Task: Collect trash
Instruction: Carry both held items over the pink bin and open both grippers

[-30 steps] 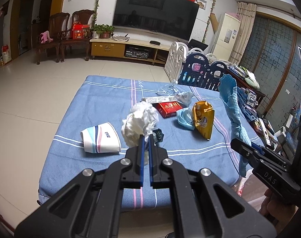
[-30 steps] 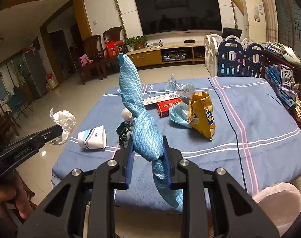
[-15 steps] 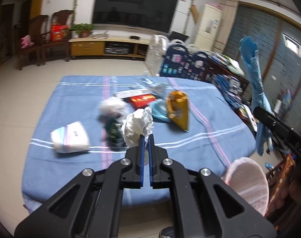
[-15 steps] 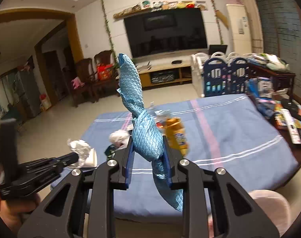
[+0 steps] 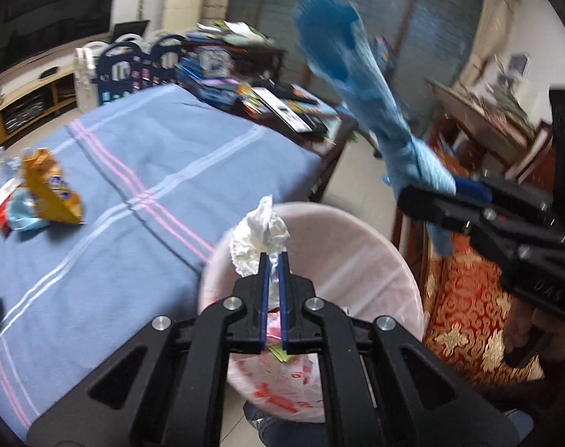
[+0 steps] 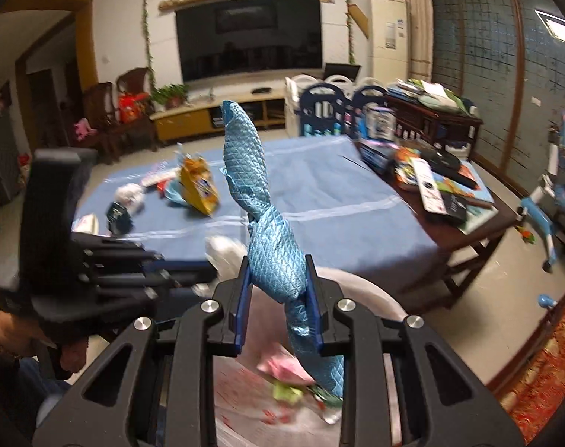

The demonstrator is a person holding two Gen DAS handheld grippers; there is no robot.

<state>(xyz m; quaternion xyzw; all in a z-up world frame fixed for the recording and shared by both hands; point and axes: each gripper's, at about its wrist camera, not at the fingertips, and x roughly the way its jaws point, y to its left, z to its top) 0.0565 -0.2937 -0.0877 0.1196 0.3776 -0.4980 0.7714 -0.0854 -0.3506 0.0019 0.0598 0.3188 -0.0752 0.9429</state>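
Note:
My left gripper [image 5: 273,259] hangs over the pink-lined trash bin [image 5: 360,246], with a crumpled white tissue [image 5: 258,236] between its blue pads. Its jaws are opening, and the tissue still sits in the narrow gap. At the right, my right gripper [image 5: 409,195] is shut on a twisted blue quilted cloth [image 5: 357,74] that stands up from it. In the right wrist view that gripper [image 6: 277,262] grips the cloth [image 6: 245,164] above the bin [image 6: 375,292]. The left gripper [image 6: 204,272] reaches in from the left, and the tissue [image 6: 223,249] is blurred.
On the blue-clothed table [image 5: 152,149] lie a yellow snack bag [image 5: 48,190], a paper cup [image 6: 87,223] and other scraps. A dark low table [image 6: 442,186] with books and a remote stands to the right. A red patterned rug [image 5: 465,298] lies beside the bin.
Both grippers swung right, from over the table to above the pink bin. The left one carried the tissue and rolled; the right one kept the blue cloth.

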